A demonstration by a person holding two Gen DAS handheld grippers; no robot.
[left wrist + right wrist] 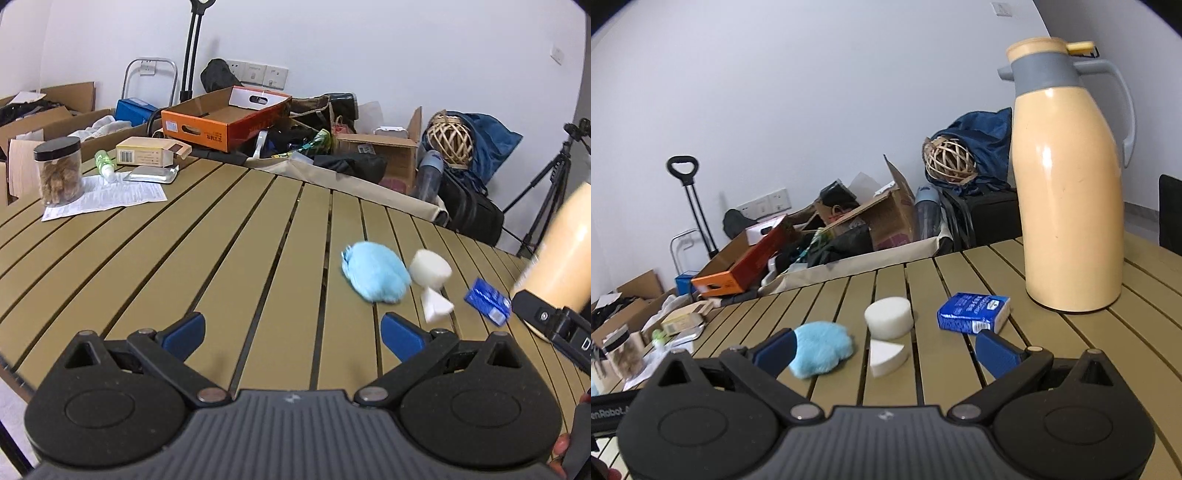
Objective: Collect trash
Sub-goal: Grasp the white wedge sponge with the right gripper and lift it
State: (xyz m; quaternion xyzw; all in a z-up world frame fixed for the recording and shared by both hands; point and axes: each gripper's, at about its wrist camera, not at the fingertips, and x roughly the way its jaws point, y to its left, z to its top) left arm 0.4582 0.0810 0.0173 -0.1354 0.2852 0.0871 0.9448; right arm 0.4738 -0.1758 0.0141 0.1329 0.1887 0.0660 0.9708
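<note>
On the slatted tan table (258,229) lie a fluffy light-blue puff (373,272), a round white sponge (430,268), a white wedge-shaped sponge piece (436,305) and a small blue tissue pack (488,296). My left gripper (291,336) hovers open over bare slats, left of and nearer than the puff. In the right wrist view the puff (820,348), round sponge (888,318), wedge (886,356) and tissue pack (973,313) sit just ahead. My right gripper (884,350) is open, its fingers wide on either side of the wedge, nothing held.
A tall cream thermos jug (1071,199) stands at the table's right. At the far left are a jar (59,170), a printed sheet (110,195), a green bottle (104,162) and a small box (147,151). Boxes, bags and a tripod (546,184) crowd the floor beyond the table.
</note>
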